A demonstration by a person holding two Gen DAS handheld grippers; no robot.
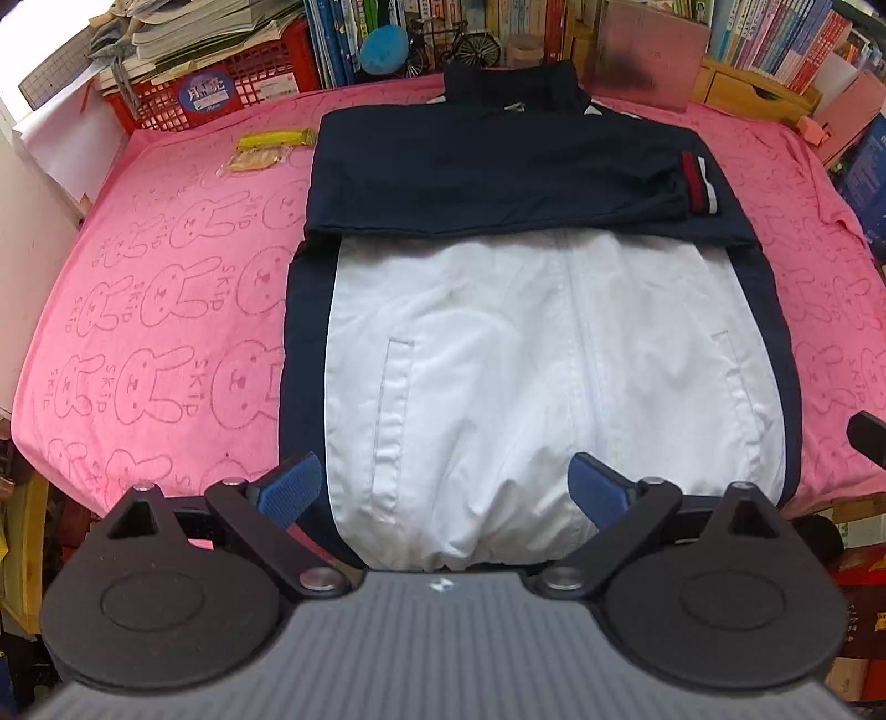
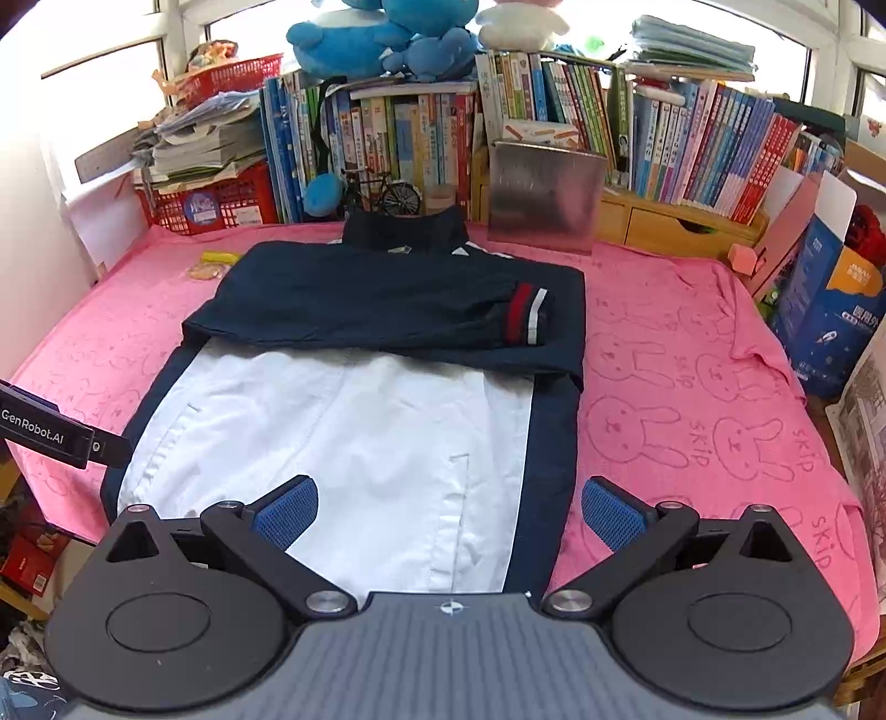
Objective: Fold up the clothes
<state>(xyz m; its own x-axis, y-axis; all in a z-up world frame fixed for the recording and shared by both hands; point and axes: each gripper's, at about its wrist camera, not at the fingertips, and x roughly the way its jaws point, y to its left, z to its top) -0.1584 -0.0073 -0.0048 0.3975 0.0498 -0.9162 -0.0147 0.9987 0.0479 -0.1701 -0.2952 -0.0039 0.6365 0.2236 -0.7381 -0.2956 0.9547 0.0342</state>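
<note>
my left gripper (image 1: 446, 487) and right gripper (image 2: 448, 515) gape wide, empty, over the jacket (image 1: 531, 354) hem at frame bottom; a one-sided pinch could skew the fold, spilling the sleeve (image 2: 498, 318).

A pink bunny-print cloth (image 2: 692, 387) covers the bench. At its far edge stand rows of books (image 2: 692, 149), a red basket (image 2: 221, 199) stacked with papers, a small model bicycle (image 2: 387, 191) and blue plush toys (image 2: 387, 39). A yellow packet (image 1: 274, 138) lies on the cloth at far left.
</note>
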